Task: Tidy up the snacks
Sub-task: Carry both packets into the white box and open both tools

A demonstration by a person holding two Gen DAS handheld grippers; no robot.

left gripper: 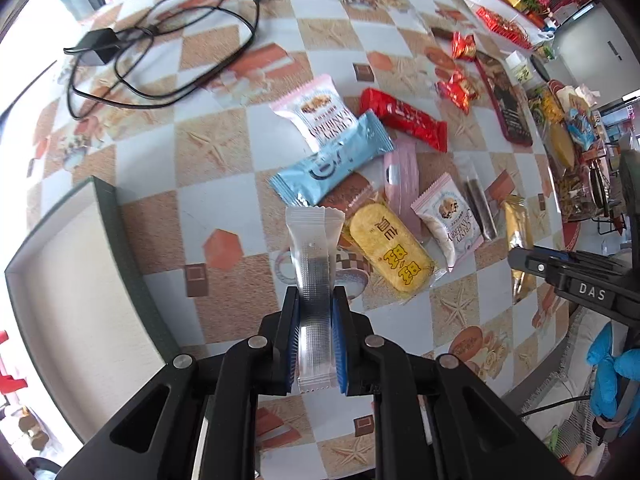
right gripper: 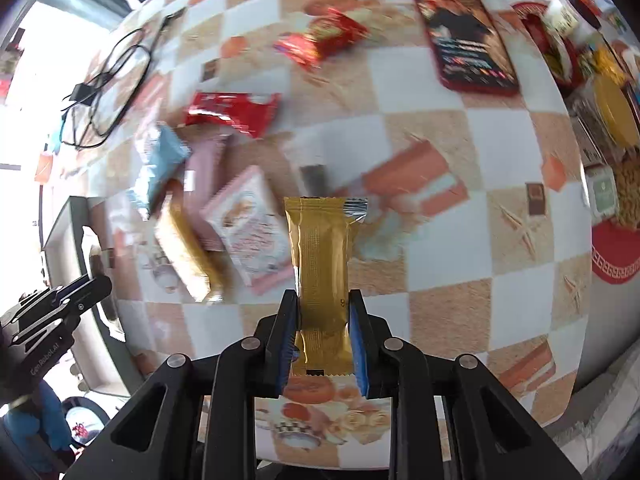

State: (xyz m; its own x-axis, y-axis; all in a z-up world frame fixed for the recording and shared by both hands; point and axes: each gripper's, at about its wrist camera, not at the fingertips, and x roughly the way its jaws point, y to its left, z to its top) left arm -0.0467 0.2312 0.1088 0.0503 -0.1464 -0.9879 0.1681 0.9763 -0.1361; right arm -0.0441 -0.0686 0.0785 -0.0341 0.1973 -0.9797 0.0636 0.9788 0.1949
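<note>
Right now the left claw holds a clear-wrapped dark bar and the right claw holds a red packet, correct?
Not quite. The right claw holds a gold packet, as the right wrist view shows. The left claw does hold the clear-wrapped dark bar.

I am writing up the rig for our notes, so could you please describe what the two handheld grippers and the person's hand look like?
Both the left gripper and the right gripper are matte black linkage frames with silver round pivot pins and blue ribbed pads lining the fingers. Seen from the left wrist, the right one carries white "DAS" lettering; seen from the right wrist, the left one reads "GenRobot.AI". The hand wears a bright blue glove.
</note>
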